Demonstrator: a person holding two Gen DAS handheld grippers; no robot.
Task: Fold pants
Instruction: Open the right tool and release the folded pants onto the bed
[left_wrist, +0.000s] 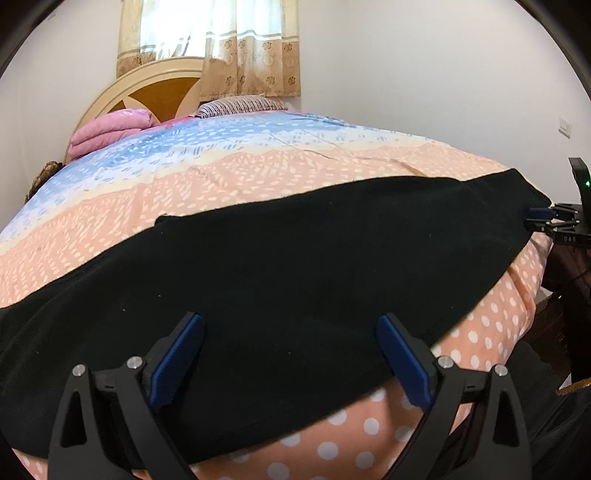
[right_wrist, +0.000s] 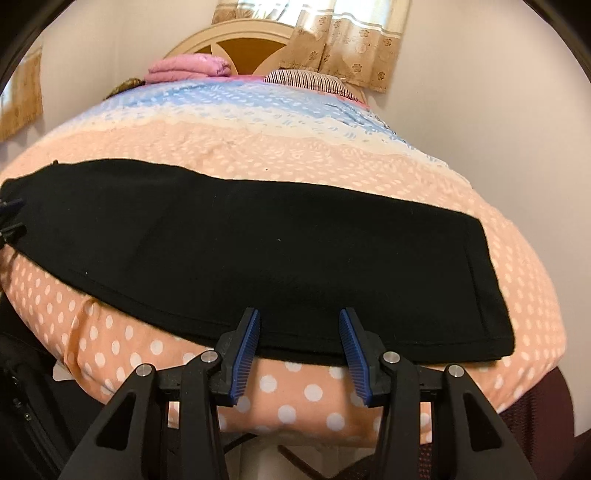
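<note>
At the near edge of the bed (right_wrist: 314, 391), both the left gripper (left_wrist: 290, 325) and right gripper (right_wrist: 299, 317) stand spread, empty, over the black pants (right_wrist: 258, 251), so each should pinch both layers evenly before lifting.

Soft even daylight from the curtained window (left_wrist: 218, 26), faint shadows, no glare, heavy fisheye bending, dark vignetted corners, slight softness throughout

The pants (right_wrist: 258, 258) lie flat across the near part of the bed (right_wrist: 295, 147), running left to right. Both grippers sit at the near edge: the left gripper (left_wrist: 290, 354) over the pants' left part, the right gripper (right_wrist: 299, 350) toward the right. A folded blanket (right_wrist: 188, 68) and pillow (right_wrist: 310, 81) lie at the far end, before the headboard (right_wrist: 240, 40).
</note>
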